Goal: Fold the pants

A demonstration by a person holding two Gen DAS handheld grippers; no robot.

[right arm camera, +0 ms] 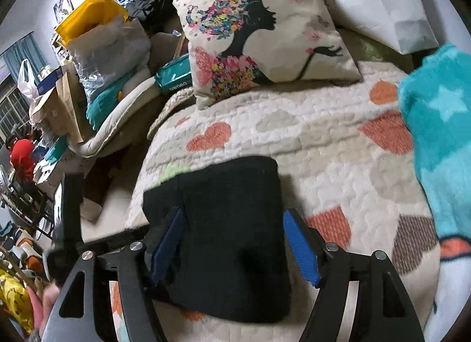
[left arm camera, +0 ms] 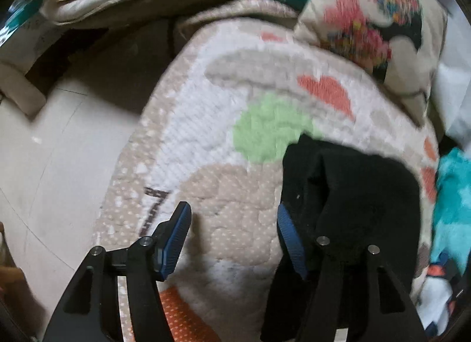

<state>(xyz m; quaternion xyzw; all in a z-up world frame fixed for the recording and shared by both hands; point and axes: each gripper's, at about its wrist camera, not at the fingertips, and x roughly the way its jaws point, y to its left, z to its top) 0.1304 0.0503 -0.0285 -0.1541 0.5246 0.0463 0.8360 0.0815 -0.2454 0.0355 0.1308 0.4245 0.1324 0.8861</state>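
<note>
The black pants [right arm camera: 229, 194] lie folded into a compact rectangle on a quilted bedspread [right arm camera: 323, 165] with orange hearts. My right gripper [right arm camera: 233, 221] hovers over the bundle, open, with its blue pads on either side of the cloth and not pressing on it. In the left wrist view the same pants [left arm camera: 353, 194] lie at the lower right. My left gripper [left arm camera: 234, 224] is open over bare quilt [left arm camera: 206, 136]; its right finger [left arm camera: 290, 239] stands at the pants' left edge and nothing is between the pads.
A printed cushion [right arm camera: 265, 36] and a white pillow [right arm camera: 376, 3] lie at the bed's far end. A teal star blanket [right arm camera: 441, 136] covers the right side. The bed edge drops to pale floor [left arm camera: 59, 150] on the left, beside piled bags and bedding [right arm camera: 103, 62].
</note>
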